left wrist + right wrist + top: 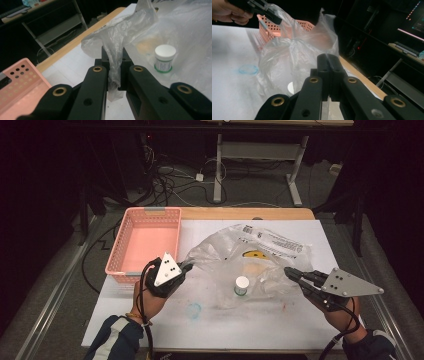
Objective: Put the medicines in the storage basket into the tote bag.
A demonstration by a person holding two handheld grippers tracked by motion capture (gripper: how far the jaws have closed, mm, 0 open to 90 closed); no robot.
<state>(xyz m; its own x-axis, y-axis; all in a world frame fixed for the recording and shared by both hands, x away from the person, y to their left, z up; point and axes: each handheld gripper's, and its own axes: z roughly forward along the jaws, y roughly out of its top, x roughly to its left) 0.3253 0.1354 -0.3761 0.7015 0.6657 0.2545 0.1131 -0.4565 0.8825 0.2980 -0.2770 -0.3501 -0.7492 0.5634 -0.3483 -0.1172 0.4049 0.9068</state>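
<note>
left gripper (186, 265): i see its jaws pressed together on a twisted bunch of the clear plastic bag (250, 262); in the left gripper view (113, 72) the film runs down between the two black jaws and pokes out below them.
right gripper (289, 272): jaws pressed together on the bag's opposite edge; in the right gripper view (328, 72) the tips meet with no gap and the bag (294, 55) billows just beyond them.
bag: stretched between my two grippers over the middle of the table (150, 320), its far part with printed lettering lying toward the back edge.
jar (241, 285): small, white lid, green band at its base, upright inside the bag, between the grippers and nearer the front; in the left gripper view (165, 58) it stands just right of the pinched film.
basket (120, 255): pink, perforated, at the table's left edge, just beyond my left hand (145, 297).
blue ring mark (194, 309): on the white table cover toward the front edge, apart from the bag.
</note>
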